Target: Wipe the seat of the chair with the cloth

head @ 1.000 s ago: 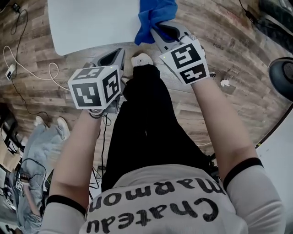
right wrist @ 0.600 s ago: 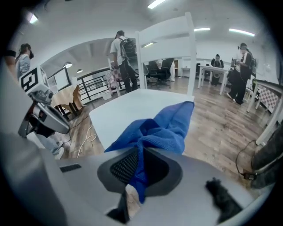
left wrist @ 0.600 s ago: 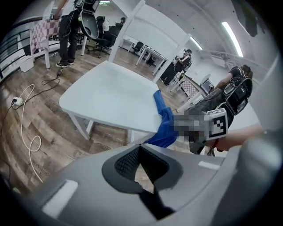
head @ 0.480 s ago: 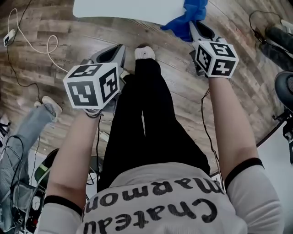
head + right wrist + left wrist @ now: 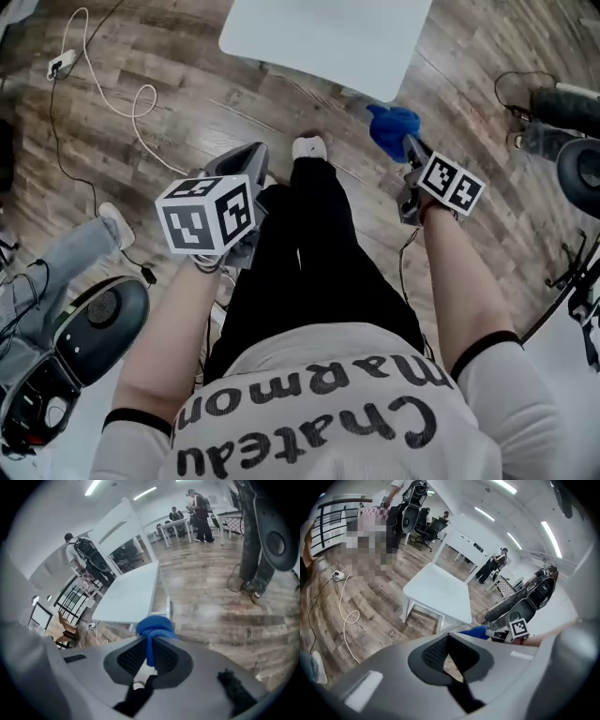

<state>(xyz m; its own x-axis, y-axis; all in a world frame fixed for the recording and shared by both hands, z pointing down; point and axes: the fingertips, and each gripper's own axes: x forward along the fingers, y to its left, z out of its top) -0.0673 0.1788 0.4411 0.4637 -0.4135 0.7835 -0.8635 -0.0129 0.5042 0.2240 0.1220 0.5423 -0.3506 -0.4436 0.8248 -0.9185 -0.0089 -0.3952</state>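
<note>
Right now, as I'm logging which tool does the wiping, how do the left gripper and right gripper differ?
The right gripper has its jaws shut on the blue cloth; the left gripper has its jaws together on nothing. In the head view the right gripper is nearer the chair seat than the left gripper. Both point toward the seat, and neither touches it.

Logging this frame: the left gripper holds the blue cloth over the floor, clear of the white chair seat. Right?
Not quite: the right gripper holds the blue cloth, as the right gripper view shows; the left gripper is empty. The rest stands: it hangs over the floor, clear of the white chair seat.
</note>
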